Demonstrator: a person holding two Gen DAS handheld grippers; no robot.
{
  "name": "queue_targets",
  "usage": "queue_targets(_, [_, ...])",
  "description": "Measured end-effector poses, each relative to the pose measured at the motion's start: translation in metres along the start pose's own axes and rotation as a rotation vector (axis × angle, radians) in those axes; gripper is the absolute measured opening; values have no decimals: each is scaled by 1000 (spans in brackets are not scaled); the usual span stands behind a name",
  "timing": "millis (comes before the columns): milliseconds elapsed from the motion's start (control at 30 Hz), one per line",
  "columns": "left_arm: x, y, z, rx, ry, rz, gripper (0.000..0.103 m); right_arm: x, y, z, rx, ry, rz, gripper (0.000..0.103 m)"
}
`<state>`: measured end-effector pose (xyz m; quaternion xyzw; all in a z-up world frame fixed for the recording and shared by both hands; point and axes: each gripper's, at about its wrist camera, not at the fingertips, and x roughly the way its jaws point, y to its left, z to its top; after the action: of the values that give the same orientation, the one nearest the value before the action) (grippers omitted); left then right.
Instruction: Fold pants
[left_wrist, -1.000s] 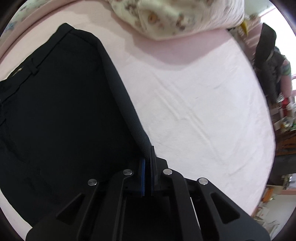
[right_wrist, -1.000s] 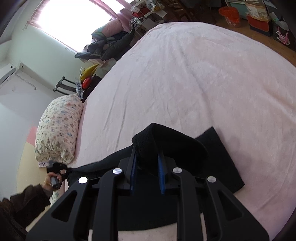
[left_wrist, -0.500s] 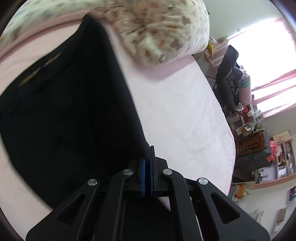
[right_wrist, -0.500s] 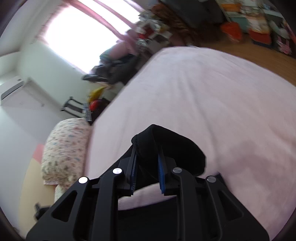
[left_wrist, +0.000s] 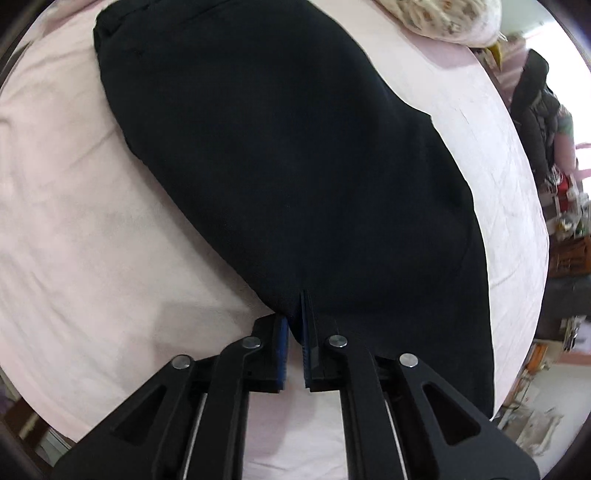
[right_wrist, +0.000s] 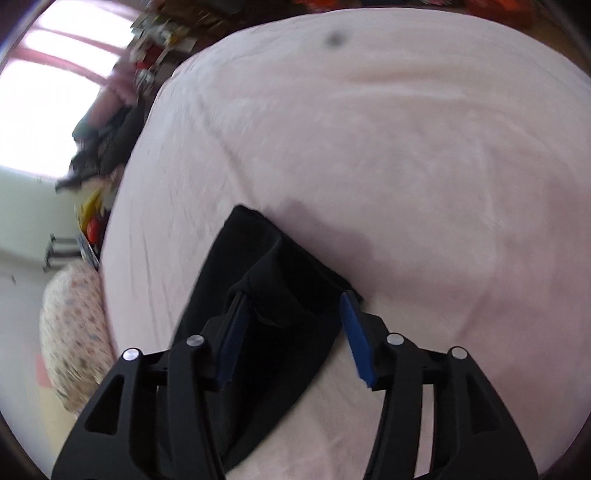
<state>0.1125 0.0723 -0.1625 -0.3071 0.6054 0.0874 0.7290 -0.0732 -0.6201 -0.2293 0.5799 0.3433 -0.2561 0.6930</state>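
Note:
The black pants (left_wrist: 295, 147) lie folded in a long dark shape on the pink bed sheet (left_wrist: 92, 240). My left gripper (left_wrist: 295, 310) is at their near edge; its jaws are just beginning to open, with a thin wedge of the cloth still pinched between the blue pads. In the right wrist view, the end of the pants (right_wrist: 240, 240) rests on the sheet (right_wrist: 406, 147). My right gripper (right_wrist: 293, 295) is opening around a loose bunch of cloth. That bunch leans on the left pad (right_wrist: 232, 332) and stands apart from the right one.
A flowered pillow (left_wrist: 443, 14) lies just past the far end of the pants and shows again as the pillow (right_wrist: 70, 332). Dark clothes (left_wrist: 535, 99) are heaped beside the bed near a bright window (right_wrist: 37, 92). Cluttered shelves stand beyond the bed's edge.
My left gripper carried the pants' edge across, and the pants now lie doubled over on the sheet. The right gripper rolled, came down and spread its jaws off the bunch it held.

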Motion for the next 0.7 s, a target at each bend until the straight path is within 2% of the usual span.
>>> queue_targets(100, [-2, -3, 2, 19, 15, -2, 9, -7, -9, -2, 108, 6, 69, 53])
queue_targets(167, [2, -1, 2, 26, 42, 12, 22, -2, -9, -7, 158, 33, 117, 53])
queue_targets(200, [3, 0, 3, 20, 54, 22, 49, 1, -6, -9, 168, 47, 128, 53])
queue_targets(233, [2, 2, 4, 8, 49, 31, 66, 3, -6, -10, 176, 59, 131, 54])
queue_targets(333, [-5, 5, 0, -5, 36, 26, 70, 15, -2, -13, 223, 102, 141, 54])
queue_targets(467, [-4, 1, 1, 23, 59, 40, 74, 28, -1, -11, 345, 81, 133, 54])
queue_targets(533, [-2, -3, 1, 40, 74, 39, 79, 35, -4, -11, 403, 90, 116, 53])
queue_targets(567, [1, -3, 0, 45, 84, 40, 79, 41, -3, -10, 425, 110, 85, 49])
queue_targets(633, [7, -7, 2, 47, 105, 35, 79, 50, 0, -13, 465, 159, 31, 48])
queue_targets(700, [15, -7, -12, 51, 124, 23, 79, 50, -1, -15, 437, 175, 1, 35])
